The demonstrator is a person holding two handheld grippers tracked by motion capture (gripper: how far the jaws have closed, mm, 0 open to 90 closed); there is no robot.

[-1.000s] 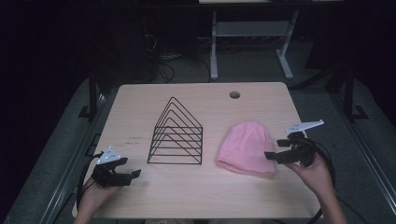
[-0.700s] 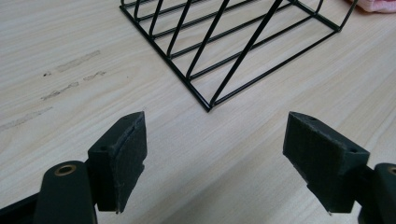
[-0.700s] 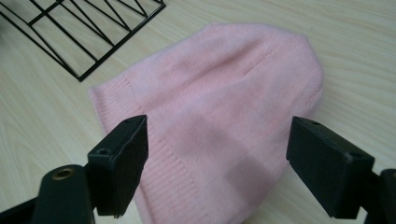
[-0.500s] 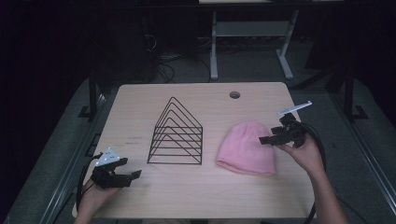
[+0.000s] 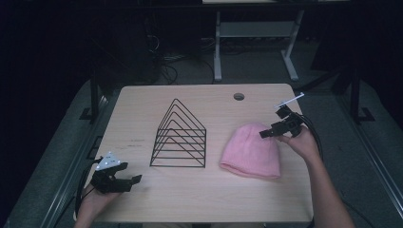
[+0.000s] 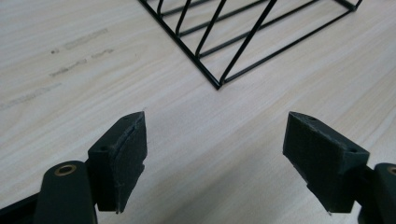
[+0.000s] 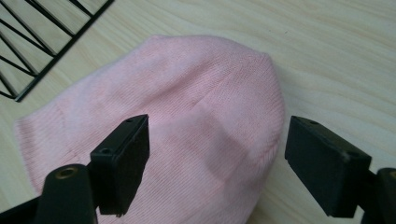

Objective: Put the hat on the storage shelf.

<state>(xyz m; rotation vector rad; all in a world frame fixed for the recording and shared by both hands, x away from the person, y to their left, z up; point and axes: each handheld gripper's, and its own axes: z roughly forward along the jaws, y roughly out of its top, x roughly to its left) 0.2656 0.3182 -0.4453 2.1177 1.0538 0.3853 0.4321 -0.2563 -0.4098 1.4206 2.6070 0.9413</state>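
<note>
A pink knitted beanie (image 5: 250, 150) lies flat on the right half of the wooden table (image 5: 199, 204). My right gripper (image 5: 269, 132) hovers open just above the beanie's crown at its far right side, jaws pointing left. In the right gripper view the beanie (image 7: 177, 116) spreads between and beyond the wide-apart jaws of the right gripper (image 7: 217, 161). A black wire rack (image 5: 180, 136) of nested triangles stands at the table's middle. My left gripper (image 5: 130, 183) rests open near the front left corner. In the left gripper view the left gripper (image 6: 215, 161) is empty, with the rack's corner (image 6: 219, 84) beyond it.
A round cable hole (image 5: 238, 97) sits near the table's far edge. Faint marks (image 5: 134, 141) show on the wood left of the rack. Behind the table are a white desk frame (image 5: 218, 52) and cables on the dark floor.
My right gripper has moved away from me and to the left, from the beanie's right side to above its crown. The left gripper has stayed put.
</note>
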